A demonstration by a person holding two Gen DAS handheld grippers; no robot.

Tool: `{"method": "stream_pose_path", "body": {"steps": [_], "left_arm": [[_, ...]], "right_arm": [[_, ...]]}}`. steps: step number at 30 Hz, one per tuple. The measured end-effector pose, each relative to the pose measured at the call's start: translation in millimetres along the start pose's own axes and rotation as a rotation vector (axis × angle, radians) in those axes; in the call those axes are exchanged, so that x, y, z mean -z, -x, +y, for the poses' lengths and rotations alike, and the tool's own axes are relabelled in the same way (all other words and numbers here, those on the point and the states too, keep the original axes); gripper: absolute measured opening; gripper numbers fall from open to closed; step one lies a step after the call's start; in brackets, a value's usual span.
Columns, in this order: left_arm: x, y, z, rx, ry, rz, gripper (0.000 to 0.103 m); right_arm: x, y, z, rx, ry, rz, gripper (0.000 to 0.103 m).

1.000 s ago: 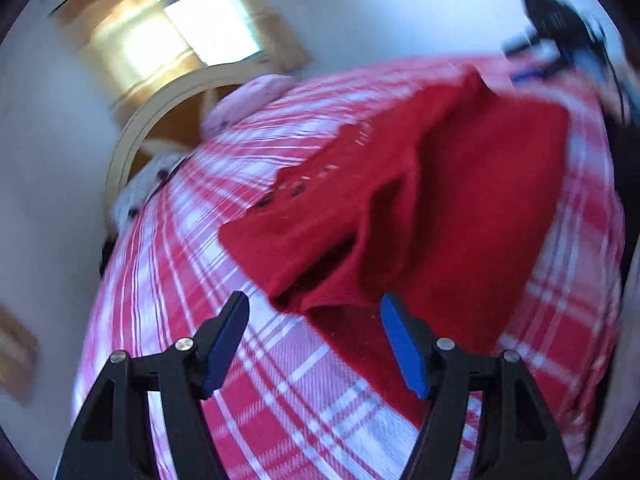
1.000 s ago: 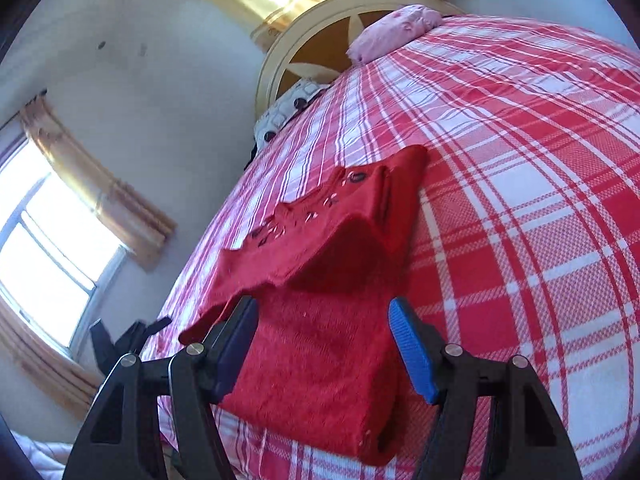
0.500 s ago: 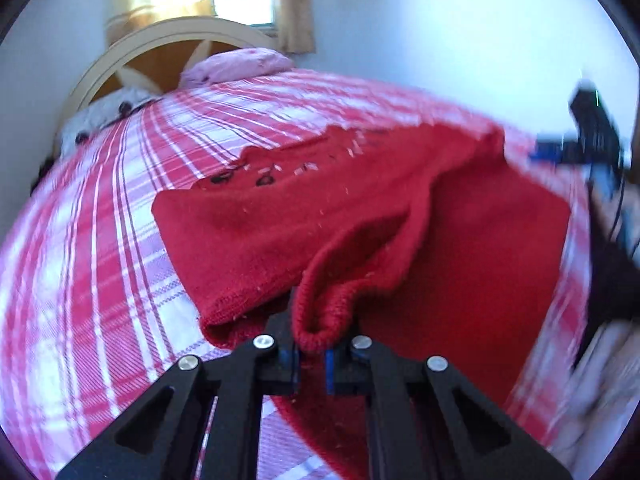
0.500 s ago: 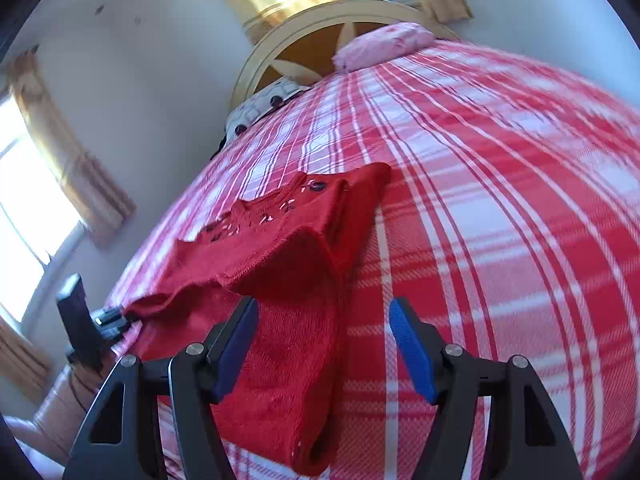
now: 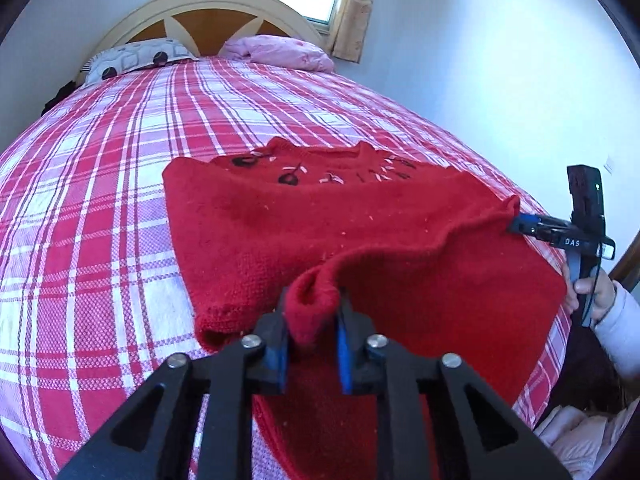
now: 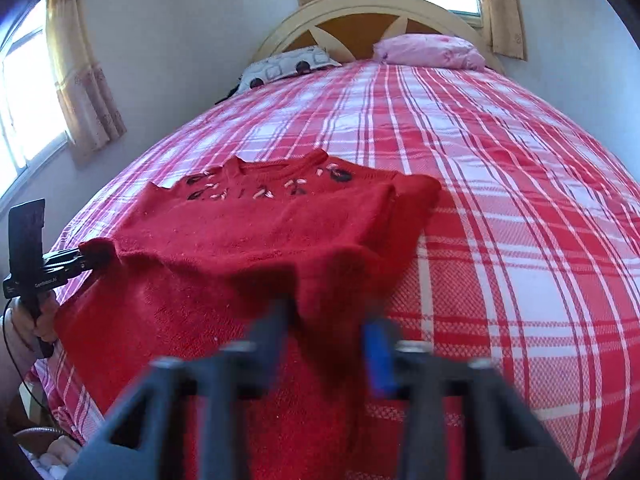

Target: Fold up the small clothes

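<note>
A red knitted sweater (image 5: pixel 320 220) with dark and pink stitching at the neck lies spread on the plaid bed; the right wrist view shows the sweater (image 6: pixel 260 232) from its other side. My left gripper (image 5: pixel 311 314) pinches a bunched fold of its near edge, the jaws easing open a little with cloth pressed between the pads. My right gripper (image 6: pixel 328 316), blurred, is closing on the near edge at the opposite side, knit between its fingers. Each gripper also shows in the other view, the right gripper (image 5: pixel 516 226) and the left gripper (image 6: pixel 86 260) both holding a raised corner.
The bed's red and white plaid sheet (image 5: pixel 100 200) stretches back to a curved headboard (image 5: pixel 208 12), with a pink pillow (image 5: pixel 280 52) and a white patterned pillow (image 5: pixel 136 58). A person's hand (image 5: pixel 592 292) grips the right tool beside the bed's edge. Walls and curtained windows surround.
Both grippers went from wide open to pinching the sweater's near edge, the left first, then the right. Both views rolled level, and the crumpled sweater now lies stretched between them.
</note>
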State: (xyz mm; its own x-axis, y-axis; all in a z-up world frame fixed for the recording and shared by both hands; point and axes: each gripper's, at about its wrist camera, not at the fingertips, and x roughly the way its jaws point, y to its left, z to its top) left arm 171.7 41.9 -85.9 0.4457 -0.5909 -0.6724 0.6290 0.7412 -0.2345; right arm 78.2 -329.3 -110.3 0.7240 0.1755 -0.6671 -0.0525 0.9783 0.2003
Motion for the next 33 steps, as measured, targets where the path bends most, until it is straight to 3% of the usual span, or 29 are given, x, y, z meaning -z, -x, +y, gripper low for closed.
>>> {"method": "stream_pose_path", "body": {"steps": [5,7,12,17,22,27,33], "left_arm": [[0,3,-4,-0.016,0.020,-0.020,0.007],[1,9,-6,-0.023,0.029,-0.034,0.007],[9,27,-15,-0.019,0.045,-0.089,0.006],[6,32,-21,-0.059,0.029,-0.123,0.006],[3,39,-17,-0.045,0.073,-0.158,0.006],[-5,46,-17,-0.047,0.099,-0.170,0.006],[-42,58,-9,-0.063,0.126,-0.208,0.006]], "right_arm": [[7,20,3,0.014,-0.026,-0.033,0.014],[11,32,7,0.032,-0.020,-0.050,0.007],[18,52,14,-0.005,-0.033,-0.092,0.007],[12,51,19,0.014,-0.007,-0.098,0.007],[7,67,24,0.019,0.005,-0.148,0.006],[-13,82,29,0.004,0.035,-0.179,0.006],[-60,75,27,0.017,0.073,-0.205,0.006]]}}
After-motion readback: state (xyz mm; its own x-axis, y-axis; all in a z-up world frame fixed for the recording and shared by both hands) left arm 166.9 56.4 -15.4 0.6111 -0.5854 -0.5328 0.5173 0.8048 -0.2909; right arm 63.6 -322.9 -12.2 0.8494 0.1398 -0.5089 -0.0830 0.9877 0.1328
